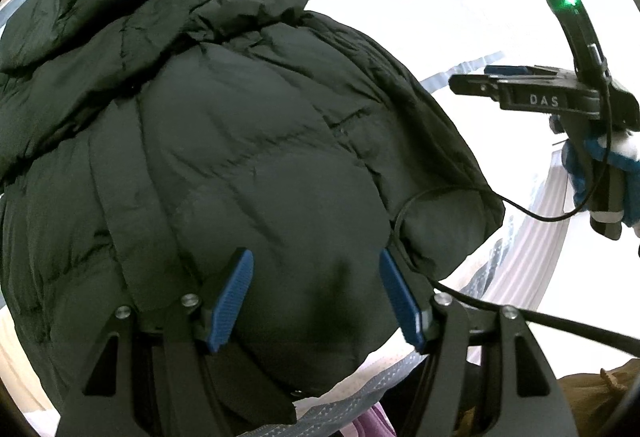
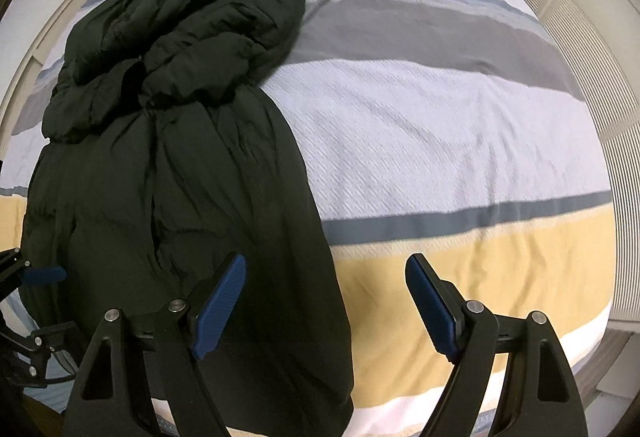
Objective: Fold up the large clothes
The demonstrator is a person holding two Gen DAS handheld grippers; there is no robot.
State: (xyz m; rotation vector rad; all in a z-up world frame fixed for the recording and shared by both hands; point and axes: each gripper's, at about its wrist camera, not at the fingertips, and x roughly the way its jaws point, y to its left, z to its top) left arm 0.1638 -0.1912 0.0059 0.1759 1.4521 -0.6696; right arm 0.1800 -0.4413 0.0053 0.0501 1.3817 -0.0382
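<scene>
In the left wrist view we looked almost straight down on a dark green puffer jacket [image 1: 240, 157] that filled the left and middle of the frame, its hood bunched toward the upper left. Our left gripper [image 1: 316, 297] hung over the jacket's lower part with its blue pads [image 1: 232, 301] standing apart and nothing pinched between them, though we could not tell whether the tips brushed the fabric. At the right edge of the frame our right gripper [image 1: 472, 81] showed from the side, well clear of the jacket, and from that angle we could not read its opening. In the right wrist view the jacket [image 2: 168, 157] lay along the left side of the frame on a striped bedspread [image 2: 440, 141], the hood at the upper left and the hem running down to the lower edge. The right gripper [image 2: 324, 301] had its jaws wide and empty, one pad over the jacket's right edge and the other over the yellow stripe. We judged the jacket already narrowed lengthwise into a long strip, with sleeves no longer sticking out; folding it across its length, hood toward hem, seemed to be what was left.
</scene>
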